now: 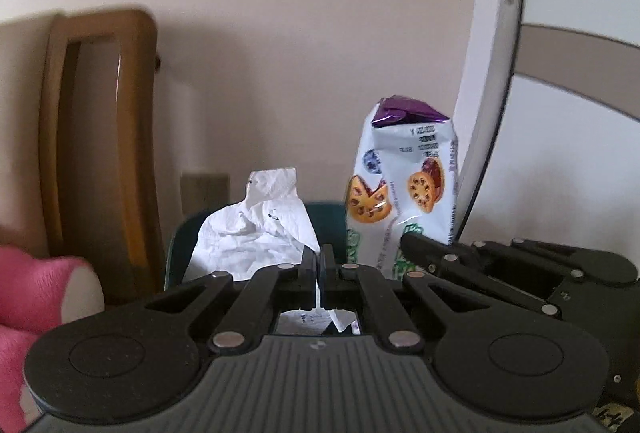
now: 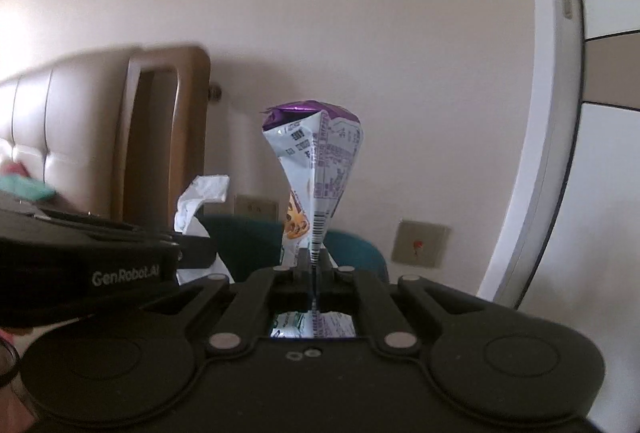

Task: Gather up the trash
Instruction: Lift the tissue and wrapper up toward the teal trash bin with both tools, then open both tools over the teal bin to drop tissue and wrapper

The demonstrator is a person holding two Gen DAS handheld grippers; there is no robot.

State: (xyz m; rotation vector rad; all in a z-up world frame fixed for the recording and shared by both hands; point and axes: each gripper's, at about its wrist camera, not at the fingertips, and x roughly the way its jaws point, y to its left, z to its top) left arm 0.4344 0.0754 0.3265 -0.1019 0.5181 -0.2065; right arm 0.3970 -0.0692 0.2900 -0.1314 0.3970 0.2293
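Crumpled paper point(image 1: 256, 229) in left gripper point(image 1: 319, 257), snack wrapper point(image 1: 404, 189) at 3 o'clock beside it (in right gripper point(image 2: 315, 265)). Bin point(image 1: 180, 249) behind both; wall point(image 1: 300, 33) beyond, headboard point(image 1: 100, 137) at 9 o'clock.

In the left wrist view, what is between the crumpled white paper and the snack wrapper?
Only the dark teal bin's rim shows between the crumpled white paper and the cookie-printed snack wrapper, in the left wrist view.

Crumpled white tissue point(image 1: 256, 229) pinched upright, cookie snack wrapper point(image 2: 316, 169) (purple-topped) pinched upright beside it
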